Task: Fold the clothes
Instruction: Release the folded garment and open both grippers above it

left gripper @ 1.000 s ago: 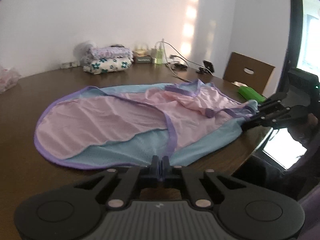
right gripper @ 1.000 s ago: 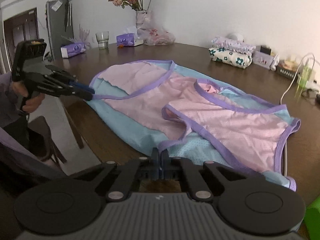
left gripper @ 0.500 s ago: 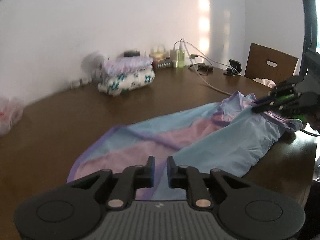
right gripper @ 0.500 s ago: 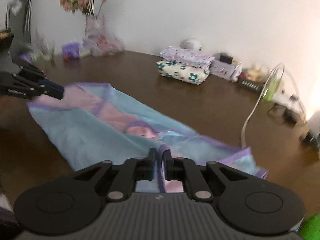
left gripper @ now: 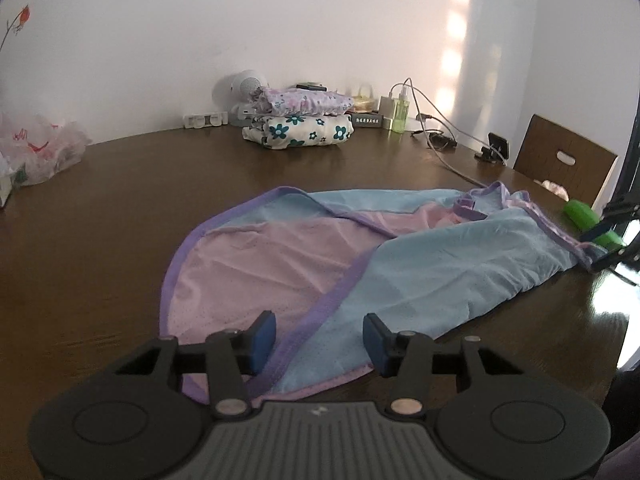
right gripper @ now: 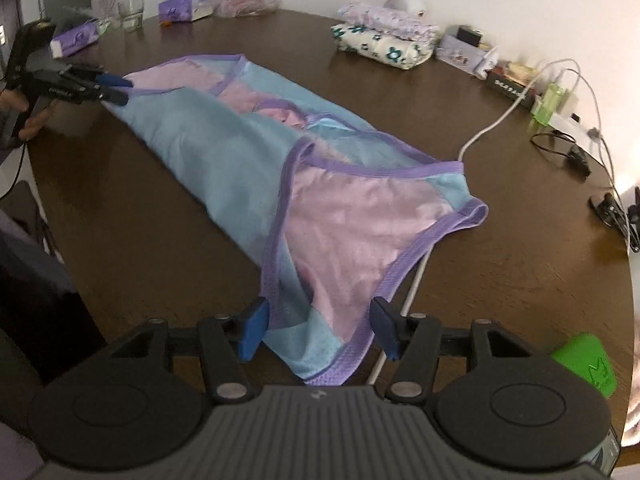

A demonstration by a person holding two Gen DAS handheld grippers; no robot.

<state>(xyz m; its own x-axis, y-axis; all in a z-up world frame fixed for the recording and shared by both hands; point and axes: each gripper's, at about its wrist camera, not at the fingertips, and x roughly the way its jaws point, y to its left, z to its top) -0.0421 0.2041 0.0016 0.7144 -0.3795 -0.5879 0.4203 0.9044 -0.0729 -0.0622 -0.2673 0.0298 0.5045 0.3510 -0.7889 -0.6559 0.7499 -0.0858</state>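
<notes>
With the pink-and-blue garment lying folded lengthwise across the counter, the left gripper and then the right gripper open their jaws over opposite ends, pads clear of the fabric, evidently releasing the completed fold.

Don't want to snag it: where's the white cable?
In the right wrist view, the white cable runs from the chargers at right and passes under the garment's near corner.

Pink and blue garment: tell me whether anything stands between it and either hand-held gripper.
Nothing visible does. The garment lies between the opening jaws of the left hand-held gripper and of the right hand-held gripper. A white cable runs beside and under its edge.
</notes>
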